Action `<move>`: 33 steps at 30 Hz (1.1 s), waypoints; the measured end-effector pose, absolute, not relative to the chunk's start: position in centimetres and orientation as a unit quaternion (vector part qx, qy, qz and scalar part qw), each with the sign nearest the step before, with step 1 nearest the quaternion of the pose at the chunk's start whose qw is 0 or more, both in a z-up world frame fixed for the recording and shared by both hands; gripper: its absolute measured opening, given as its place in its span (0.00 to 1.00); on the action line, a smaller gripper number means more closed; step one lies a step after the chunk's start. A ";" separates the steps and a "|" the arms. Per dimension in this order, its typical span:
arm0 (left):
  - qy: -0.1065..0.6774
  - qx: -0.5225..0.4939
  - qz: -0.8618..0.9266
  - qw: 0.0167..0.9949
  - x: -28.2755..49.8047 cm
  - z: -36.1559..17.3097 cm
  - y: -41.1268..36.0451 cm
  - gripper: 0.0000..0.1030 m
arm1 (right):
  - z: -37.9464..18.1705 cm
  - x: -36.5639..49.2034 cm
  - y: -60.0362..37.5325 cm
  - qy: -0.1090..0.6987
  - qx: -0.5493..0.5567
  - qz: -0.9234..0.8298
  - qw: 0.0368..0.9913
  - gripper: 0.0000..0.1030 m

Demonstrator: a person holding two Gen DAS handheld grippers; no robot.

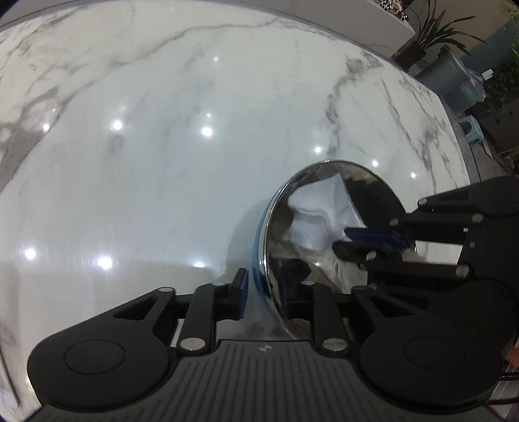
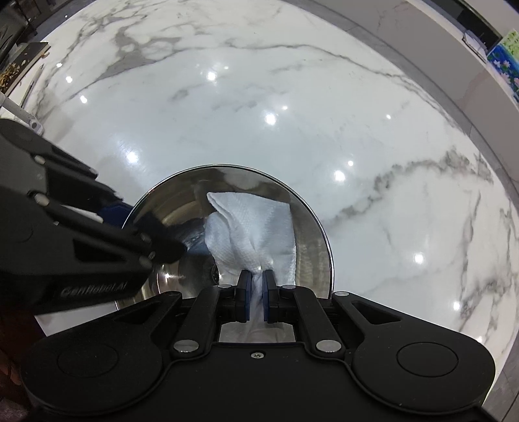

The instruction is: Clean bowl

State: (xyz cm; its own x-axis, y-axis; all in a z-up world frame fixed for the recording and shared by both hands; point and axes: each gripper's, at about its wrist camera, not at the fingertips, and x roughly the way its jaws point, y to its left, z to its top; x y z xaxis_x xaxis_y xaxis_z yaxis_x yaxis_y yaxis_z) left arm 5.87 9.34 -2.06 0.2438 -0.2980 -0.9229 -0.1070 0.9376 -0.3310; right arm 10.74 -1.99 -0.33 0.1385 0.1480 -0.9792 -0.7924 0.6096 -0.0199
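Note:
A shiny steel bowl with a blue outer wall stands on the white marble table. My left gripper is shut on the bowl's near rim, one finger outside and one inside. My right gripper is shut on a crumpled white paper towel, which lies inside the bowl against its wall. In the left wrist view the right gripper reaches into the bowl from the right with the towel. In the right wrist view the left gripper clamps the bowl's left rim.
The marble table stretches wide around the bowl, glossy with light reflections. Beyond its far right edge stand potted plants, a grey bin and a small green stool. A pale counter runs at the right.

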 end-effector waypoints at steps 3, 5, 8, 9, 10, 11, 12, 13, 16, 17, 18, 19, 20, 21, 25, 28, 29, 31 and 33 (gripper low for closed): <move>0.615 -0.163 -0.071 0.768 5.7 -2.1 9.1 0.21 | -0.5 10.8 -2.1 0.568 -0.277 0.337 0.698 0.05; 0.612 -0.152 -0.073 0.773 5.8 -2.0 8.8 0.17 | -0.6 10.8 -2.2 0.572 -0.274 0.335 0.696 0.05; 0.605 -0.142 -0.064 0.781 6.0 -1.9 8.7 0.12 | -0.6 10.5 -2.2 0.583 -0.274 0.337 0.687 0.05; 0.602 -0.142 -0.060 0.784 6.2 -1.9 8.8 0.10 | -0.6 10.4 -2.2 0.589 -0.271 0.340 0.681 0.05; 0.598 -0.142 -0.057 0.786 6.4 -1.8 8.8 0.09 | -0.5 10.2 -2.3 0.596 -0.262 0.349 0.675 0.05; 0.597 -0.143 -0.056 0.787 6.5 -1.8 8.8 0.09 | -0.5 10.0 -2.3 0.602 -0.253 0.358 0.668 0.05; 0.596 -0.143 -0.055 0.788 6.6 -1.9 8.8 0.09 | -0.4 9.9 -2.3 0.605 -0.246 0.363 0.664 0.05; 0.595 -0.140 -0.055 0.790 6.7 -1.8 8.7 0.09 | -0.5 9.7 -2.2 0.613 -0.231 0.375 0.656 0.05; 0.592 -0.125 -0.053 0.794 6.7 -1.7 8.3 0.10 | -0.6 9.0 -1.8 0.610 -0.239 0.387 0.648 0.05; 0.591 -0.121 -0.053 0.796 6.6 -1.7 8.1 0.10 | -0.7 8.9 -1.7 0.609 -0.244 0.387 0.648 0.05; 0.590 -0.114 -0.053 0.797 6.6 -1.6 8.0 0.10 | -0.7 8.9 -1.6 0.608 -0.247 0.387 0.648 0.05; 0.590 -0.112 -0.053 0.798 6.6 -1.6 7.9 0.10 | -0.7 8.8 -1.6 0.605 -0.255 0.384 0.649 0.05; 0.590 -0.111 -0.054 0.798 6.5 -1.6 7.9 0.10 | -0.7 8.6 -1.5 0.597 -0.275 0.377 0.652 0.05; 0.589 -0.110 -0.055 0.798 6.5 -1.6 8.0 0.10 | -0.7 8.4 -1.4 0.589 -0.293 0.369 0.656 0.05; 0.589 -0.112 -0.056 0.798 6.6 -1.6 8.1 0.10 | -0.4 7.6 -1.4 0.544 -0.361 0.343 0.675 0.05; 0.592 -0.121 -0.054 0.795 6.6 -1.6 8.3 0.11 | -0.5 7.9 -1.7 0.552 -0.345 0.343 0.677 0.05; 0.600 -0.124 -0.060 0.788 6.5 -1.7 8.3 0.11 | -0.5 8.1 -1.8 0.555 -0.339 0.342 0.678 0.05; 0.615 -0.130 -0.070 0.775 6.4 -2.1 8.4 0.20 | -0.6 8.1 -1.9 0.557 -0.337 0.342 0.678 0.05; 0.631 -0.140 -0.085 0.758 6.3 -2.7 8.4 0.25 | -0.6 8.1 -2.0 0.557 -0.336 0.342 0.678 0.05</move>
